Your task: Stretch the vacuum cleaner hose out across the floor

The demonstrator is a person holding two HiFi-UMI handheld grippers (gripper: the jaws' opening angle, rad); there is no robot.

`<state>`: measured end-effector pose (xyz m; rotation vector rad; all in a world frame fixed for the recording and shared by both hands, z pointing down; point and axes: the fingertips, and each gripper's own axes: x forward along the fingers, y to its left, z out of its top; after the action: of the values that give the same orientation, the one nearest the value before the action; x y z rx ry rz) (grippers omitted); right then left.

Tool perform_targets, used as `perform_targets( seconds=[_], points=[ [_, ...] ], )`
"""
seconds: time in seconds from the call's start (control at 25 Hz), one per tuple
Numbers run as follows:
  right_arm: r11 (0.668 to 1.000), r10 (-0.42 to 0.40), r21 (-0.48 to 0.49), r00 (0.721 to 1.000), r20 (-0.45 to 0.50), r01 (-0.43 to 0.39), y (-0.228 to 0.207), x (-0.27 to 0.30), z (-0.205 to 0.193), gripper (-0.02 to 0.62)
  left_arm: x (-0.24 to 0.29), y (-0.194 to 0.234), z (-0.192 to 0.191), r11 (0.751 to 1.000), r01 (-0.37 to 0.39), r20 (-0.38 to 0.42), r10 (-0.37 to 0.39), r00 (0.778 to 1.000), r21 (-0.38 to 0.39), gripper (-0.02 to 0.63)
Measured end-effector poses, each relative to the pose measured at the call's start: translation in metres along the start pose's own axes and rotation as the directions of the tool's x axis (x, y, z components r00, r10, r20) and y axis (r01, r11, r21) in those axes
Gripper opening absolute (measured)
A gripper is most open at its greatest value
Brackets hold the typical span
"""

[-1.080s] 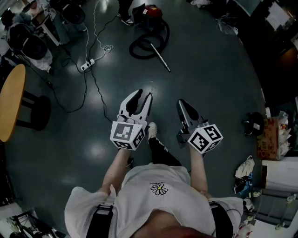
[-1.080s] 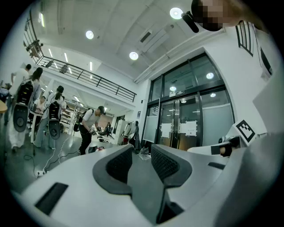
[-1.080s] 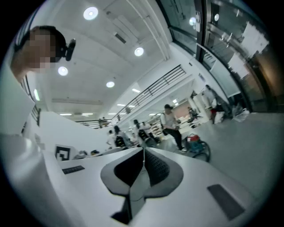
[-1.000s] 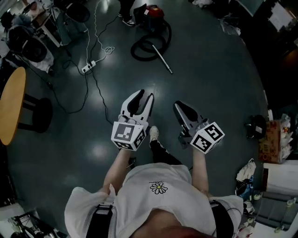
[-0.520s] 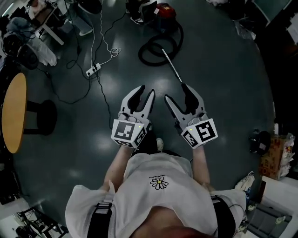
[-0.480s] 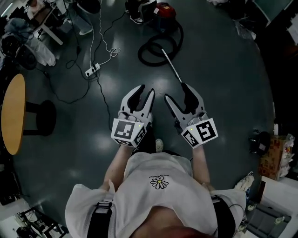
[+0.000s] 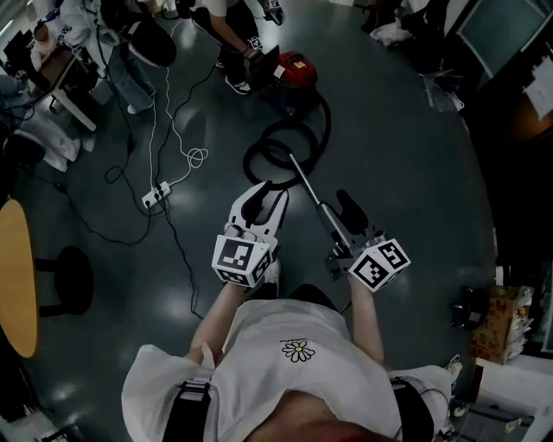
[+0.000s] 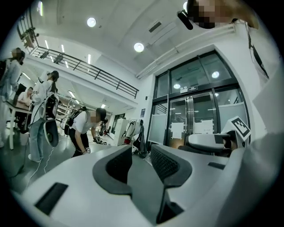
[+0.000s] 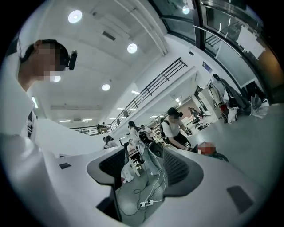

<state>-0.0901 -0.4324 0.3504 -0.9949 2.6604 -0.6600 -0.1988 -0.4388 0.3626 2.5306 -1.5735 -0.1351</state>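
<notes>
Red canister of the vacuum cleaner [image 7: 294, 71] on the dark glossy floor [image 7: 406, 173], close to a bent-over person [image 7: 242, 26]. Black hose [image 7: 250, 160] coiled in a loop just in front of the canister, not stretched out, with the metal wand [image 7: 311, 194] running straight from the coil toward the right gripper [image 7: 337, 209]. Beside it the left gripper [image 7: 268, 192], held level, jaws parted and empty, with only the hall and the glass doors [image 8: 191, 115] beyond them. Right jaws just opened, standing well apart with nothing between them: bare floor and a white power strip [image 9: 146, 203] with its trailing cable [image 7: 177, 129] farther off. Near end of the wand close by the right gripper in the head view, though touching or not cannot be told from there. At the left edge, a round wooden table [image 7: 17, 276] and, just beside it, a black stool [image 7: 65, 280].
</notes>
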Motion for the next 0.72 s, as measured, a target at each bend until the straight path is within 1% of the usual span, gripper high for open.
perform_targets(
  seconds=[0.08, 0.24, 0.44, 0.52, 0.56, 0.6, 0.64, 0.72],
  points=[
    [1.0, -0.027, 0.009, 1.0, 0.003, 0.027, -0.024, 0.033, 0.009, 0.282, 0.036, 0.028, 0.01, 1.0, 0.011, -0.003, -0.011, 1.0, 0.017, 0.14],
    [0.997, -0.064, 0.042, 0.997, -0.038, 0.066, -0.071, 0.079, 0.016, 0.282, 0.096, 0.065, 0.017, 1.0, 0.018, -0.028, -0.017, 0.999, 0.017, 0.14],
    [0.995, -0.084, 0.049, 0.993, -0.083, 0.089, -0.137, 0.13, 0.022, 0.282, 0.171, 0.104, 0.004, 1.0, 0.02, -0.045, -0.021, 0.999, -0.004, 0.14],
    [0.994, -0.101, 0.029, 0.99, -0.099, 0.104, -0.173, 0.148, 0.031, 0.282, 0.21, 0.114, 0.0, 1.0, 0.027, -0.039, -0.026, 0.999, 0.003, 0.14],
    [0.994, -0.108, 0.023, 0.989, -0.106, 0.111, -0.196, 0.159, 0.036, 0.282, 0.231, 0.12, -0.001, 0.999, 0.029, -0.023, -0.029, 0.999, 0.014, 0.14],
    [0.993, -0.114, 0.021, 0.987, -0.116, 0.117, -0.22, 0.171, 0.038, 0.282, 0.252, 0.128, -0.003, 0.999, 0.025, 0.001, -0.025, 1.0, 0.03, 0.14],
    [0.992, -0.12, 0.025, 0.984, -0.135, 0.125, -0.245, 0.184, 0.037, 0.282, 0.27, 0.138, -0.006, 0.999, 0.005, 0.024, -0.006, 1.0, 0.049, 0.14],
    [0.989, -0.131, 0.047, 0.973, -0.189, 0.142, -0.288, 0.207, 0.035, 0.282, 0.301, 0.161, -0.013, 0.995, -0.071, 0.039, 0.068, 0.997, 0.071, 0.14]
  ],
)
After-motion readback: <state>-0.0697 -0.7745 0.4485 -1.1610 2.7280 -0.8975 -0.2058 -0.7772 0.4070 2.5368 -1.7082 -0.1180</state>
